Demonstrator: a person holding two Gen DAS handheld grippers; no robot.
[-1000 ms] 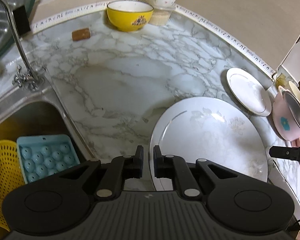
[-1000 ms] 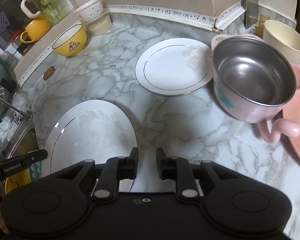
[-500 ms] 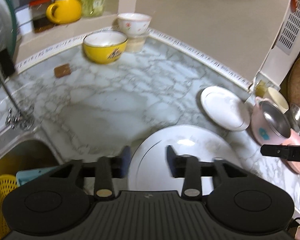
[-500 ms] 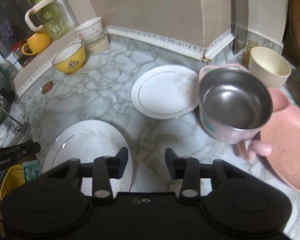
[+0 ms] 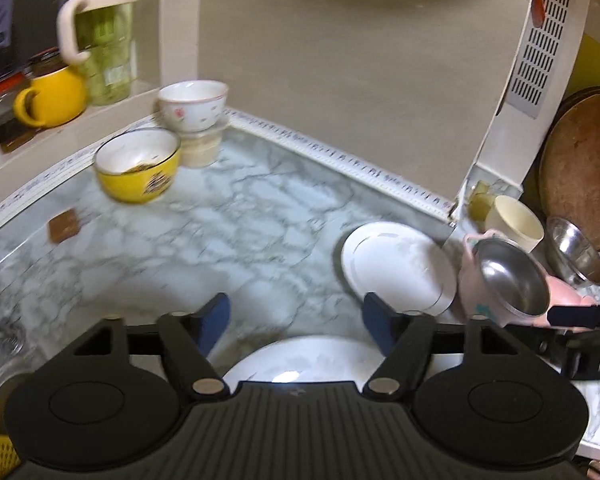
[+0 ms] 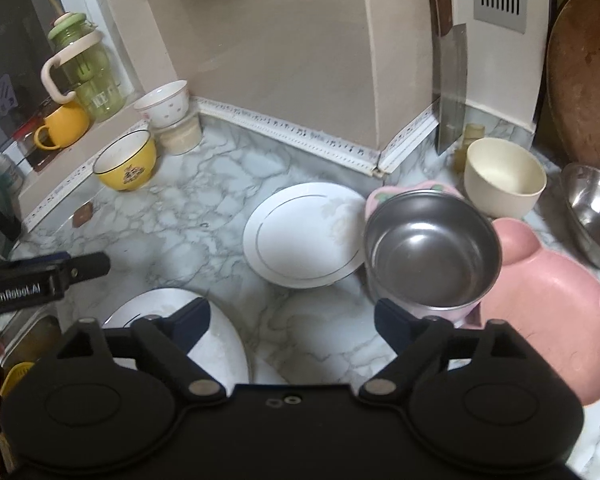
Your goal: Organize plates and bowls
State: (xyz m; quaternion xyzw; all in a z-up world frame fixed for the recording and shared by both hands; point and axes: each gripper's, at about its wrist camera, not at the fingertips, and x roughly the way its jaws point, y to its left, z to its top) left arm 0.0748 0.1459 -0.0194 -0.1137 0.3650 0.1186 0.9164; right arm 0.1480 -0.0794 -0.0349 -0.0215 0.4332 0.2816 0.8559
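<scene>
Plainly, small plate [image 6: 306, 236] is glossy white, silver-ringed

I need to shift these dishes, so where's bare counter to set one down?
Bare marble lies between the yellow bowl, the small white plate and the large white plate. The right side is crowded: steel-lined pink cup, pink bear-shaped plate, cream cup.

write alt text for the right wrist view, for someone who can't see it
The open right claw, holding nothing, hovers over a marble counter between a large white plate and a steel-lined pink bowl. Beyond lie a smaller white plate, a pink bear-shaped plate and a yellow bowl.
</scene>
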